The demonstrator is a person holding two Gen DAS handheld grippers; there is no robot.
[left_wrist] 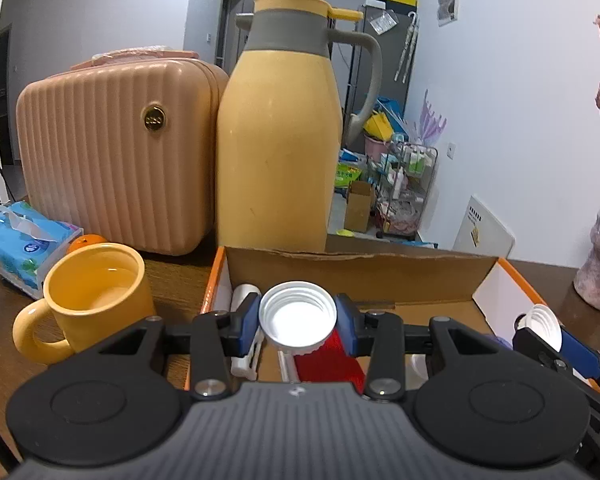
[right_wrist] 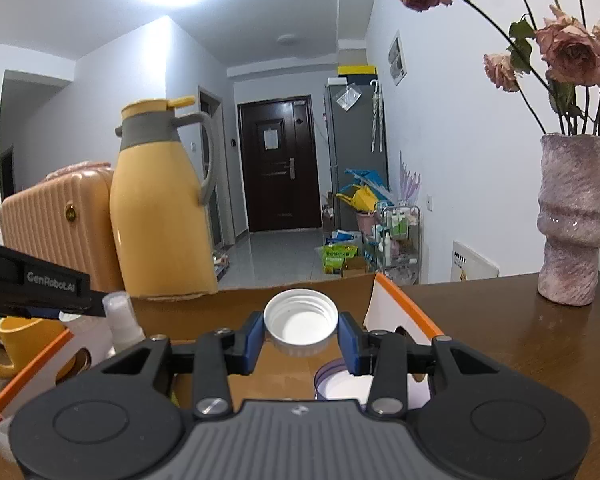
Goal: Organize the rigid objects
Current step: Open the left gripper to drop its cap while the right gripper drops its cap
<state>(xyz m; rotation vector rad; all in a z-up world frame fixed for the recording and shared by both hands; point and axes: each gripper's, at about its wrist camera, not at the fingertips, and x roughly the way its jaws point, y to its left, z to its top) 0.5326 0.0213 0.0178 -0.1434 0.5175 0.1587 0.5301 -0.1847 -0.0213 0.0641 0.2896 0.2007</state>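
Observation:
My left gripper (left_wrist: 298, 316) is shut on a white screw cap (left_wrist: 297, 314), hollow side facing the camera, above an open cardboard box (left_wrist: 356, 276) with orange edges. Inside the box lie a red item (left_wrist: 326, 360) and white plastic pieces (left_wrist: 245, 296). My right gripper (right_wrist: 301, 328) is shut on a second white cap (right_wrist: 301, 320) over the same box (right_wrist: 400, 304); that cap also shows at the right edge of the left wrist view (left_wrist: 542, 326). Below it sits a round white lid with a bluish rim (right_wrist: 346, 386). A small clear spray bottle (right_wrist: 121, 316) stands in the box's left part.
On the brown table stand a yellow mug (left_wrist: 96, 296), a tall yellow thermos jug (left_wrist: 278, 140), a pink ribbed case (left_wrist: 112, 152), a blue tissue pack (left_wrist: 20, 244) and a pink vase with dried roses (right_wrist: 572, 220). Behind is a cluttered hallway with a dark door (right_wrist: 278, 164).

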